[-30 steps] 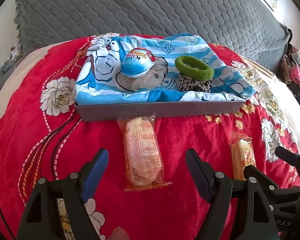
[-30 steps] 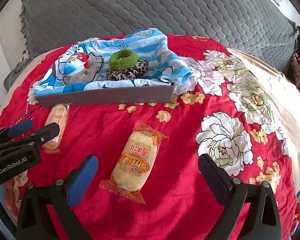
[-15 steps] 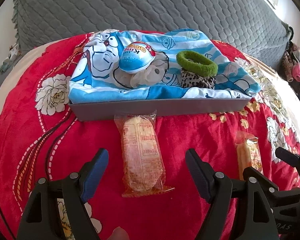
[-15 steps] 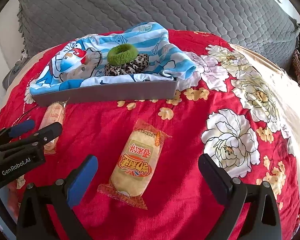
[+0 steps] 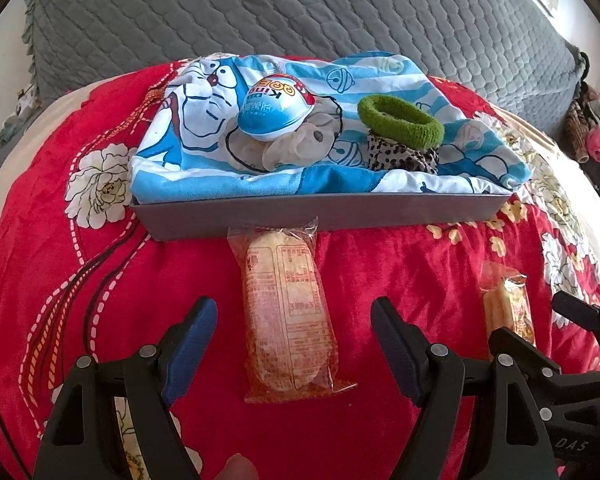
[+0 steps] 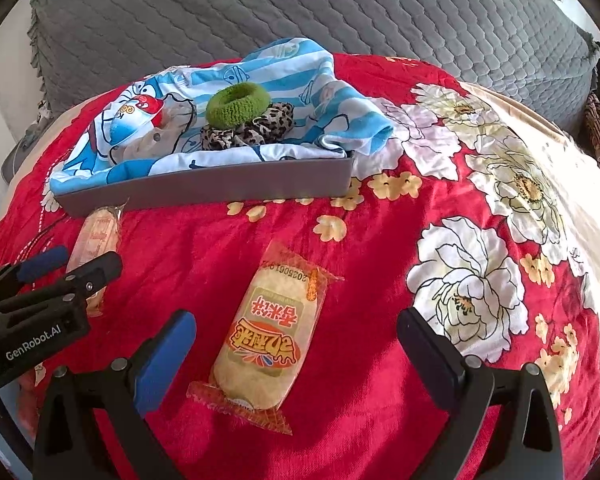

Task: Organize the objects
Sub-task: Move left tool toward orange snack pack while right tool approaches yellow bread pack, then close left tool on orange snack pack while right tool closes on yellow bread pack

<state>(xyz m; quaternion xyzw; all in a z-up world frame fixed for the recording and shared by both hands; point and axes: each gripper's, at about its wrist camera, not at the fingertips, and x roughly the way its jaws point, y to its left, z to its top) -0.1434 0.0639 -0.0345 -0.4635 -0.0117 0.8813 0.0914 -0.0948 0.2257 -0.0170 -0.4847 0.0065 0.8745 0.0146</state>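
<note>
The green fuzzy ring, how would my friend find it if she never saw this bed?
Look on the red flowered blanket for the grey tray lined with a blue cartoon cloth. The green fuzzy ring lies at the tray's right side, on top of a leopard-print scrunchie. It is the only green thing there; the blue egg-shaped toy sits to its left.

- Daylight, bright overall; source looked to be upper right, where a blown-out white patch sat at the frame edge in both views.
- Cream edge of the red blanket [image 6: 572, 184] washed out on the right side.
- Soft shadows only; gray tray [image 5: 320, 210] front wall shaded, dim strip on the blanket below it.
- Strong fisheye bend: gray headboard [image 5: 300, 12] curved, black vignette in the corners.
- Centre sharp, snack packet [image 6: 268, 340] print readable; far edges smeared, slight colour fringing.
</note>
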